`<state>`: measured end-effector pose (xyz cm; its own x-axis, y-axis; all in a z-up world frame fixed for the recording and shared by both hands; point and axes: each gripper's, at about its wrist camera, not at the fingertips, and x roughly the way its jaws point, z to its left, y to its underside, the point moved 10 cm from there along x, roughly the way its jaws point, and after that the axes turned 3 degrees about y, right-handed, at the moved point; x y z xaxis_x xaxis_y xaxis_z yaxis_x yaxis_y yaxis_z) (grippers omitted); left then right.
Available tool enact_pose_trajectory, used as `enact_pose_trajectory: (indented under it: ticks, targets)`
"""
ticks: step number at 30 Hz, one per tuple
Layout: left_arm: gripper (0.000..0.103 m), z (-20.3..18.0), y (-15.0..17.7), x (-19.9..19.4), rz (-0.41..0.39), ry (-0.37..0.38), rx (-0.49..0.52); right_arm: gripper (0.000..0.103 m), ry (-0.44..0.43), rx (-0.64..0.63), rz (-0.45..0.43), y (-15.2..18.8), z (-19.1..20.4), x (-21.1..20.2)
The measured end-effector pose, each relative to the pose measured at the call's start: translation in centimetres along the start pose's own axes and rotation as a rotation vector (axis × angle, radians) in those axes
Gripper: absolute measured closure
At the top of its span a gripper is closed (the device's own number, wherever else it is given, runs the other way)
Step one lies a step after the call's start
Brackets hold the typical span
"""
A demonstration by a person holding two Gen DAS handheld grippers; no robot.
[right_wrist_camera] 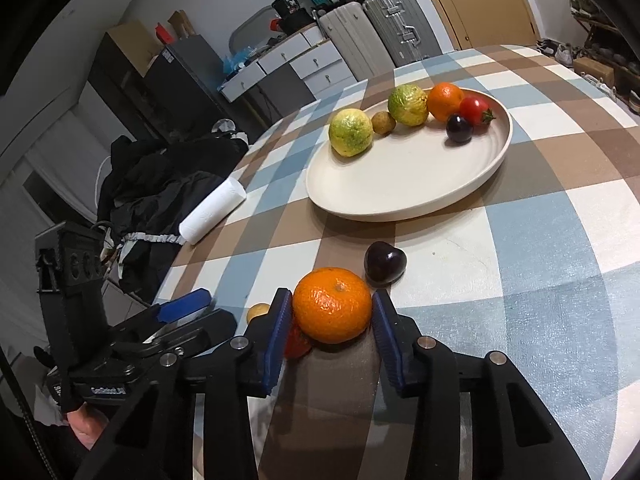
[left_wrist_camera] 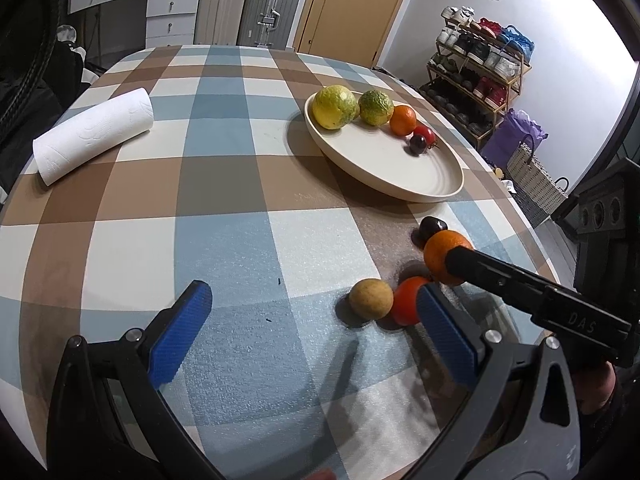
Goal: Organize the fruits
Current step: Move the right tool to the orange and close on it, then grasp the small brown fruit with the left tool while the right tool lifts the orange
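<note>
My right gripper (right_wrist_camera: pixel 333 312) is shut on an orange mandarin (right_wrist_camera: pixel 332 304), a blue pad pressing each side; it sits low over the checked tablecloth. From the left wrist view one black finger (left_wrist_camera: pixel 480 268) covers part of that mandarin (left_wrist_camera: pixel 438 252). Close around it lie a dark plum (right_wrist_camera: pixel 385 266), a red fruit (left_wrist_camera: pixel 406 300) and a small yellow-brown fruit (left_wrist_camera: pixel 371 298). My left gripper (left_wrist_camera: pixel 312 296) stands open above the cloth, gripping nothing, with the yellow-brown fruit just inside its right finger. The cream plate (right_wrist_camera: pixel 400 216) holds two yellow-green citrus, an orange, a tomato, a dark plum and a small brown fruit.
A paper towel roll (left_wrist_camera: pixel 94 134) lies at the table's far left. Dark clothing (right_wrist_camera: pixel 160 184) is piled beyond the left edge. A shoe rack (left_wrist_camera: pixel 480 76) and a woven basket (left_wrist_camera: pixel 536 184) stand past the right edge, and suitcases (left_wrist_camera: pixel 272 12) at the back.
</note>
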<state>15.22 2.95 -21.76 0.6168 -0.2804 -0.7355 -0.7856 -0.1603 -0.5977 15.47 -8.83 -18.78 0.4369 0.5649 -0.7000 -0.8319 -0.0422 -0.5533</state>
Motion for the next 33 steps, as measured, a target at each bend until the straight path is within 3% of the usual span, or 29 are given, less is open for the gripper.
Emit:
enact_pose_trajectory:
  ticks: [7,14,22,27,32,33]
  targets:
    - [0.001,-0.4,0.0,0.4,0.024,0.033,-0.012,0.061,0.013,-0.013,-0.034,-0.3,-0.3,-0.9]
    - [0.002,-1.1,-0.4,0.4,0.034,0.131,-0.065,0.061,0.012,-0.004,-0.063,-0.7,-1.2,-1.9]
    - [0.028,-2.3,-0.8,0.4,0.062,0.237,-0.093,0.061,-0.006,0.009,-0.072,-0.7,-1.6,-2.5]
    - [0.047,-2.2,-0.4,1.3,0.113,0.241,-0.105,0.061,-0.018,0.007,-0.076,-0.6,-1.5,-2.6]
    - [0.057,-1.8,0.0,1.8,0.144,0.251,-0.143,0.061,-0.024,0.013,-0.066,-0.4,-1.7,-2.4]
    - [0.064,-1.9,0.1,1.9,0.147,0.251,-0.143,0.061,-0.025,0.017,-0.063,-0.3,-1.8,-2.4]
